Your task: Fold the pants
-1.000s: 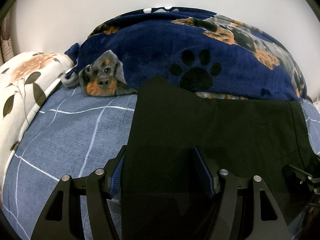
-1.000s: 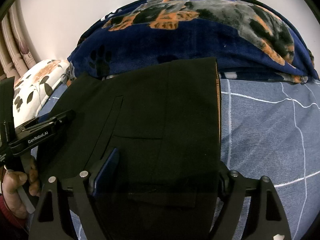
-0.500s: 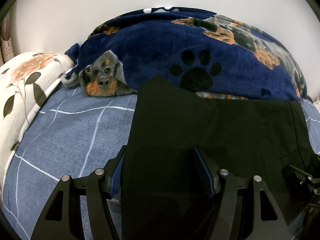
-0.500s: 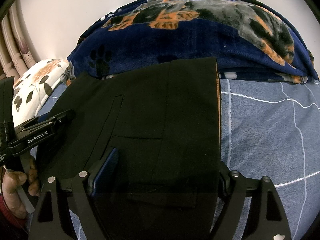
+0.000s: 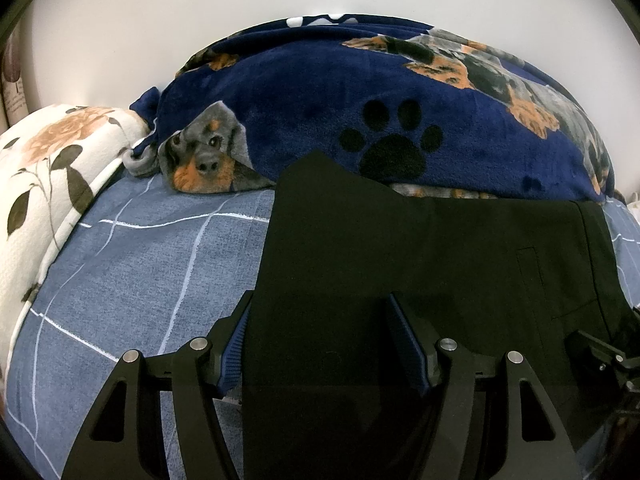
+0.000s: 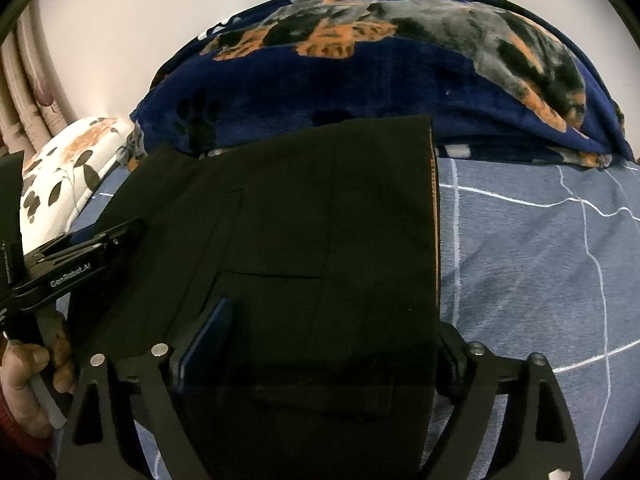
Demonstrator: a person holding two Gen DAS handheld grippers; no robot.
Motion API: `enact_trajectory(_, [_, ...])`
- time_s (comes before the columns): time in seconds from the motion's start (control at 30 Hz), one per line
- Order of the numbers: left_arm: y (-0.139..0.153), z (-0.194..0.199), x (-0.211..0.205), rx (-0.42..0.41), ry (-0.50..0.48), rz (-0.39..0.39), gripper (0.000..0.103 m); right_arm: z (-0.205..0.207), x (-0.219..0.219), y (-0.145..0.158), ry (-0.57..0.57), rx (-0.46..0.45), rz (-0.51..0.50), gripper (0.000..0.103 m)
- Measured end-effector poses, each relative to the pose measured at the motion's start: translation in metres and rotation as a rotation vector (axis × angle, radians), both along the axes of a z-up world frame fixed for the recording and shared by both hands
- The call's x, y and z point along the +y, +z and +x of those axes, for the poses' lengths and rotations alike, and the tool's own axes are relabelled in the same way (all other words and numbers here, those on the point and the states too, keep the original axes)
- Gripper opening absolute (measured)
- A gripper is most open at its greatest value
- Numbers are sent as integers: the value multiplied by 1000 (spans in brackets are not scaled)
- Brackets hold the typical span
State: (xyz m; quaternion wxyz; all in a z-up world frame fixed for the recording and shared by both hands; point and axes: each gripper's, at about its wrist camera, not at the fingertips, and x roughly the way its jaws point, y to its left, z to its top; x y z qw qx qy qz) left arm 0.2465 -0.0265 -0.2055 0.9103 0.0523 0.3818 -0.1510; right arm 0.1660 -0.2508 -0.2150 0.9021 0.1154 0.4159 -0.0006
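Left wrist view: black woven pants, folded flat on blue checked bed sheet, far edge touching navy dog-print fleece blanket. Left claw released, jaws straddling near left corner of cloth, pads not pressing. Pants look light, soft, limp, not fragile; best hold at doubled near edge, both corners. Right wrist view adds: right claw, jaws just opening, cloth between; orange-trimmed right edge; person's hand on left handle; pocket seam.
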Motion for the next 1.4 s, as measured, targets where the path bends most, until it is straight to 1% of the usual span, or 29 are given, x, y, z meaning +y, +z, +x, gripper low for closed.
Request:
enact_trajectory(0.17, [2,5,4,-6,3,12,67,-1,-1,1,-2,3,-2,89])
enact_trajectory(0.27, [2,9,8,-6,3,4,68,-1,-2,1,-2,6,-3,91])
enact_trajectory(0.37, [5,11,12,-23,7,12,69,0,-1,1,2,9,0,94])
enact_trajectory(0.4, [6,10,11,-41,12,28,69,0,0,1,-1,9,-2,94])
enact_trajectory(0.47, [13,3,12,-82,44,83,74,-2,0,5,-31,22,-38,95])
enact_trajectory(0.53, [25,-9,15,-122,66,106,87,-11,1,16,-53,-2,-56,95])
enact_trajectory(0.57, [33,-18,18,-147,69,101,89,-20,2,24,-66,-32,-71,95])
enact_trajectory(0.63, [50,-34,23,-191,71,90,99,-38,3,40,-76,-78,-84,95])
enact_trajectory(0.7, [65,-48,27,-233,103,112,103,-58,5,57,-68,-124,-79,95])
enact_trajectory(0.83, [94,-80,28,-286,81,89,103,-90,14,86,-46,-182,-69,95])
enact_trajectory(0.97, [121,-114,22,-333,101,137,103,-122,26,111,-26,-236,-94,95])
enact_trajectory(1.03, [134,-138,17,-366,84,134,103,-139,28,124,-17,-264,-84,95])
enact_trajectory(1.1, [150,-163,14,-408,65,118,103,-152,28,134,-18,-284,-87,96])
enact_trajectory(1.17, [165,-181,12,-432,56,105,103,-167,24,143,-29,-304,-88,96])
enact_trajectory(1.27, [184,-207,7,-476,86,112,103,-189,14,156,-53,-319,-81,97])
enact_trajectory(1.3, [190,-216,6,-487,83,99,103,-192,12,159,-60,-321,-79,97])
enact_trajectory(1.4, [202,-234,9,-459,-10,5,103,-209,5,167,-82,-330,-69,97])
